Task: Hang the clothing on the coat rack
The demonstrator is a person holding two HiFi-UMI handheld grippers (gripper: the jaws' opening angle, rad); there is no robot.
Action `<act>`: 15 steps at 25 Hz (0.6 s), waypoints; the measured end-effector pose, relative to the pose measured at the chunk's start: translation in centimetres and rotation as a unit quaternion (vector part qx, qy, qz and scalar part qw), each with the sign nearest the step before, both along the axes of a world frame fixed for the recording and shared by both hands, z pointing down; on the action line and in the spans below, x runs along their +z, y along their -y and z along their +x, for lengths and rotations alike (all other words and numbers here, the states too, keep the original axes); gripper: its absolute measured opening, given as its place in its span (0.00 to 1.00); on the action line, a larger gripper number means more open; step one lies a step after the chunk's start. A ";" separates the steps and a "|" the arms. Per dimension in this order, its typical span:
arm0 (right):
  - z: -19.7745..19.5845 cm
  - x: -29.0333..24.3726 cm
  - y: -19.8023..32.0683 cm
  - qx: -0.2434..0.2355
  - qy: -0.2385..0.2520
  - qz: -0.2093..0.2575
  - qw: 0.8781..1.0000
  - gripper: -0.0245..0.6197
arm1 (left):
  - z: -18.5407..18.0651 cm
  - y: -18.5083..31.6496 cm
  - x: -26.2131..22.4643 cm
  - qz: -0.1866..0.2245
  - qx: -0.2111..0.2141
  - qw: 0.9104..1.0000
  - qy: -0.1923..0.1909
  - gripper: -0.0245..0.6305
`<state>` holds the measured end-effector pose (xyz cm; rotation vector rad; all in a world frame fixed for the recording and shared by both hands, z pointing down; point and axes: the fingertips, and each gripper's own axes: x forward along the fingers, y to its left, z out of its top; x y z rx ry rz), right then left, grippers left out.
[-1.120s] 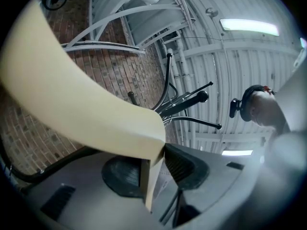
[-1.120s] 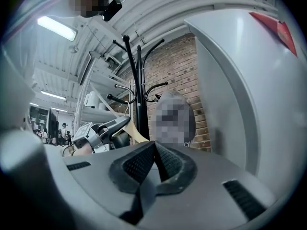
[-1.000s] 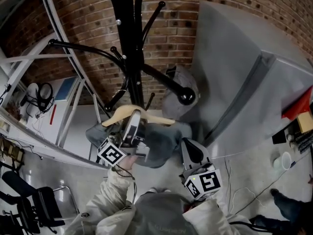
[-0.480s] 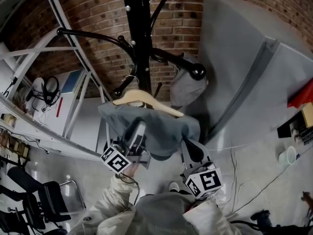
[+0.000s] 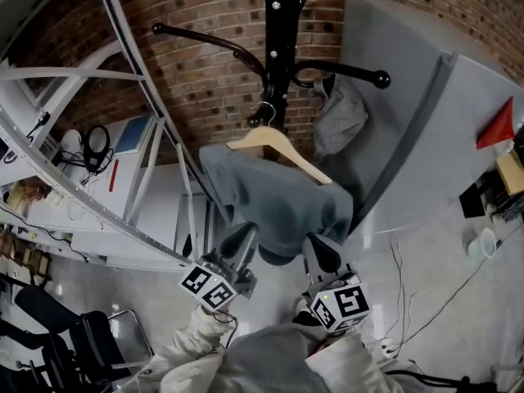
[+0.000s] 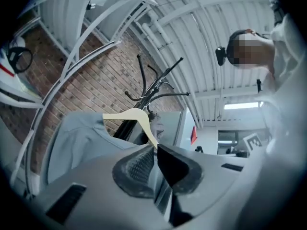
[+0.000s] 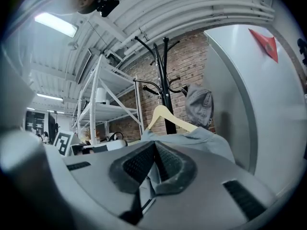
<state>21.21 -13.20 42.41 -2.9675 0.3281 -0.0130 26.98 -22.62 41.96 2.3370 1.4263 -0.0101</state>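
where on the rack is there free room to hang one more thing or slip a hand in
Free: the rack's long left branch, bare to its tip, and the knob end of the right branch past the cap. Crowded: under the pole, where the hanger and garment hang close beside the cap.

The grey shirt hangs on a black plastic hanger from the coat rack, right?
No: the hanger is pale wood, not black plastic, as the head view shows. The grey shirt does hang on it from the coat rack.
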 end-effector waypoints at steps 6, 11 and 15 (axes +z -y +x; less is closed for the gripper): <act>-3.4 0.3 5.1 0.022 -0.003 0.000 1.000 0.08 | -4.4 4.4 1.5 0.080 -0.019 0.995 -0.056 0.05; -6.7 1.8 8.2 0.026 0.020 0.014 0.999 0.08 | -8.0 6.8 4.0 0.108 -0.002 0.993 -0.049 0.05; -9.5 2.6 9.4 0.043 0.034 0.001 0.999 0.08 | -10.1 7.9 5.0 0.103 0.016 0.994 -0.032 0.05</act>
